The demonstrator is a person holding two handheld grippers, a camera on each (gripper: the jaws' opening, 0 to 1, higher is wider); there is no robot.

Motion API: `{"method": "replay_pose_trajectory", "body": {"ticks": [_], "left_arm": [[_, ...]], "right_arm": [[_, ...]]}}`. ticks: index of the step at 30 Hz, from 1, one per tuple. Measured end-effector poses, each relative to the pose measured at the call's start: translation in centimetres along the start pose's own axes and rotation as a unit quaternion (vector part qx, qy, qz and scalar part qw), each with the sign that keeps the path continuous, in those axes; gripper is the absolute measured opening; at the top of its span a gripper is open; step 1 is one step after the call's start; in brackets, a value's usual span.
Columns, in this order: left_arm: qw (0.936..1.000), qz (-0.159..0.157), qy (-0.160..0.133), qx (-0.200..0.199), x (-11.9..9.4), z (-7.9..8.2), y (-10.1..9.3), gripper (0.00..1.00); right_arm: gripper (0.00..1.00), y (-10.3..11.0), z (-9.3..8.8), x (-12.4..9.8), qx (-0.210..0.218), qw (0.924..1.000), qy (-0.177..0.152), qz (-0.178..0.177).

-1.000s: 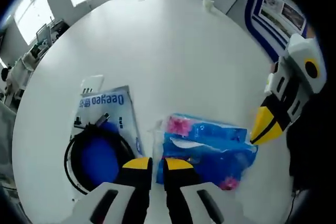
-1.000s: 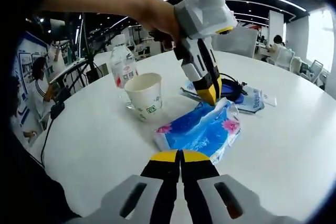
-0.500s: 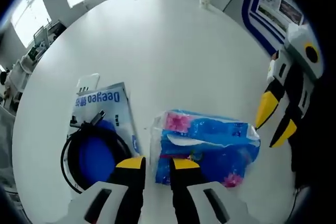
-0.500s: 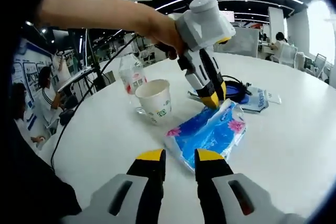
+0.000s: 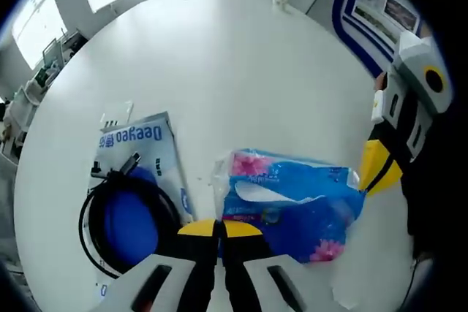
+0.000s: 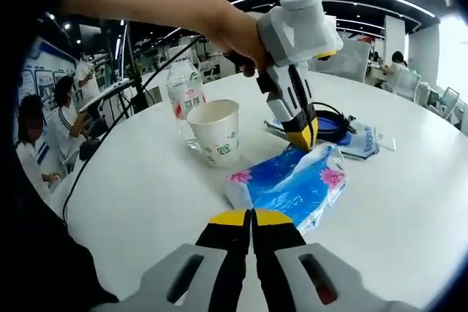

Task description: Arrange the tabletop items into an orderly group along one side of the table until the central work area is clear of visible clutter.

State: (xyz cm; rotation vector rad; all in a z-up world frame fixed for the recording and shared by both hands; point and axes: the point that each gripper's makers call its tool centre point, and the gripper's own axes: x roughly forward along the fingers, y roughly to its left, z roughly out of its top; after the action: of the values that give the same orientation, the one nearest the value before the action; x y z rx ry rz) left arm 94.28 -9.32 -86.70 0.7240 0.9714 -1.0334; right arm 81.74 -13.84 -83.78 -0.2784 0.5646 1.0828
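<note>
A blue tissue pack (image 5: 292,202) with pink flowers lies on the round white table (image 5: 241,63). My left gripper (image 5: 219,228) is shut, its yellow tips pinching the pack's near corner. In the right gripper view that left gripper (image 6: 301,137), held in a person's hand, stands tip-down on the far end of the tissue pack (image 6: 289,184). My right gripper (image 6: 251,217) is shut at the pack's near edge. From the left gripper view, the right gripper (image 5: 380,168) meets the pack's right end.
A blue pouch (image 5: 135,180) with a coiled black cable on it lies left of the pack, also seen as the pouch (image 6: 351,133) behind it. A paper cup (image 6: 216,131) and a water bottle (image 6: 183,91) stand on the left. Chairs and people sit beyond the table's edge.
Both grippers stood open half a second ago and have now shut at opposite ends of the tissue pack. The pack has barely shifted.
</note>
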Motion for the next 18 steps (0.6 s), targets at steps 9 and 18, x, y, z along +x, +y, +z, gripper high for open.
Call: {"method": "replay_pose_trajectory", "body": {"ticks": [9, 18], "left_arm": [[0.9997, 0.015, -0.006, -0.018, -2.3, 1.1, -0.5, 0.00], [0.9972, 0.048, -0.023, -0.052, -5.2, 3.5, -2.5, 0.00]], "right_arm": [[0.00, -0.8, 0.9, -2.6, -0.009, 0.9994, -0.022, -0.025], [0.00, -3.3, -0.1, -6.9, 0.014, 0.9967, -0.045, -0.067]]}}
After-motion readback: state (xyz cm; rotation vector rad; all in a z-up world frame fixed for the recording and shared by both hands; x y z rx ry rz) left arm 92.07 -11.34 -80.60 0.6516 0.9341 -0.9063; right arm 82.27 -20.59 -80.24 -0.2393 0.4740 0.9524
